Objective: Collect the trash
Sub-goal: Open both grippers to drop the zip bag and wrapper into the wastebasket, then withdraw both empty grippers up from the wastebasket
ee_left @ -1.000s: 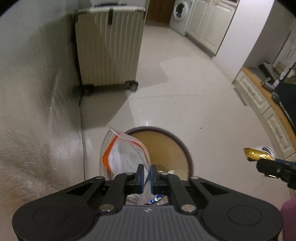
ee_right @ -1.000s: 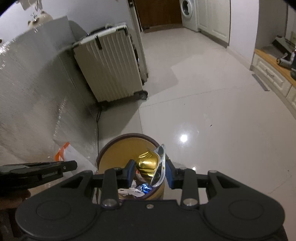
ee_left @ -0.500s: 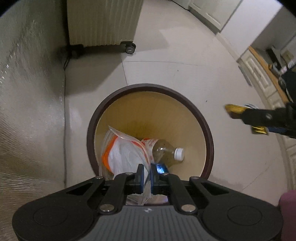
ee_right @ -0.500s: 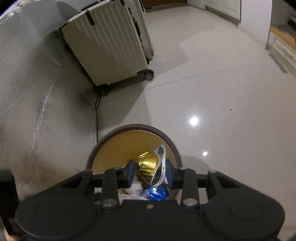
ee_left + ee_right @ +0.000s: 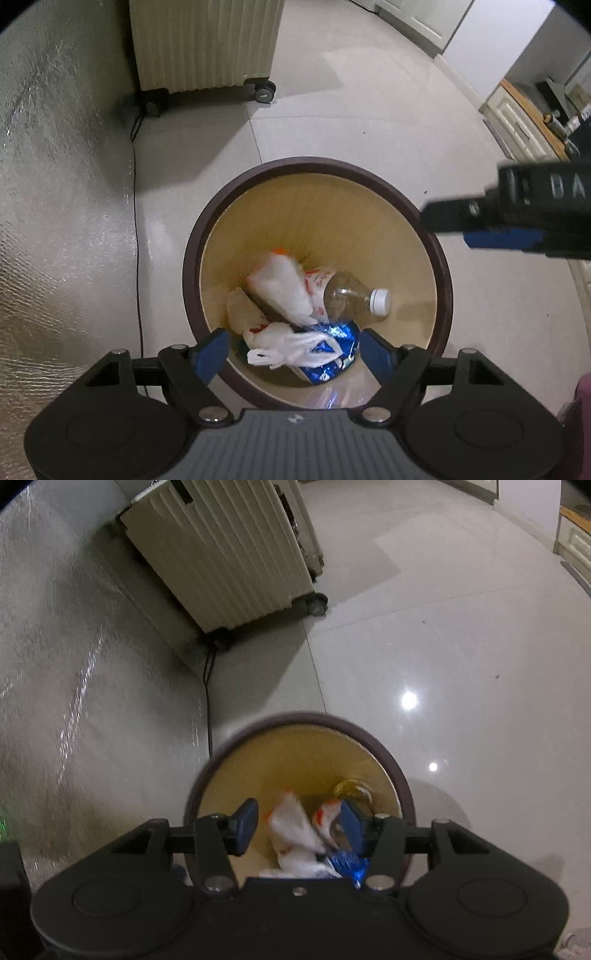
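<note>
Over the bin, the left claw has just been opening and stands wide, nothing between its jaws. The right claw (partly spread) has also just been opening and grips nothing; a gold wrapper lies in the bin below.

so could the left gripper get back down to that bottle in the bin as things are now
Probably yes. The left gripper hangs open right over the bin, with nothing between its fingers. The bottle lies near the bottom with its capped end bare, though a white bag overlaps its base and the bin is deep.

Both wrist views steeply downward, close above the shared bin and suitcase.
</note>
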Available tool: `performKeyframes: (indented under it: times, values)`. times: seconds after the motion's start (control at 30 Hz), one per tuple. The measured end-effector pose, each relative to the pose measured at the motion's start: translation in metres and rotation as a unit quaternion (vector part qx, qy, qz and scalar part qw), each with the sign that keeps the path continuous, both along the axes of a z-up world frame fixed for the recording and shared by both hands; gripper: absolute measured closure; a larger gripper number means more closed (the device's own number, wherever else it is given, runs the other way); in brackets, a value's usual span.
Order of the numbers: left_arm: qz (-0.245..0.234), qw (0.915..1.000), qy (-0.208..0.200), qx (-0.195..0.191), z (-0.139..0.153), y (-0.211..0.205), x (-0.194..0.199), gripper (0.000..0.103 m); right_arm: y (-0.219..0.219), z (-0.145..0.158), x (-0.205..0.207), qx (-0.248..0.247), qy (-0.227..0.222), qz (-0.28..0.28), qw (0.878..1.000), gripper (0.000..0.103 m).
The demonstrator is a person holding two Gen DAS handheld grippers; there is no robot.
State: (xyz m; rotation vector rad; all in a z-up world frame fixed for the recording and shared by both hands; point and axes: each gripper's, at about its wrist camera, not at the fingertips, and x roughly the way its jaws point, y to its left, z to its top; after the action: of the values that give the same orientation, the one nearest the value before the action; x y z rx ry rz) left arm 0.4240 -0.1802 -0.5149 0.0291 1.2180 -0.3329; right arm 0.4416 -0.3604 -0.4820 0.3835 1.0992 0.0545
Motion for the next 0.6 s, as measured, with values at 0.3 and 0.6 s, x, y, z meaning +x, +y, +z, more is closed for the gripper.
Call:
performKeyframes:
  times: [0.3, 0.6]
  values:
    - [-0.014, 0.9998, -0.001, 0.011, 0.014, -0.002, -0.014, 0.025, -0.014, 0.001, -0.033, -0.008, 0.018, -0.010, 1.000, 0.052]
    - [0.001, 0.9999, -0.011, 0.013, 0.047, 0.004, -0.029, 0.025, -0.006, 0.033, -0.050, -0.024, -0.002, 0.008, 1.000, 0.052]
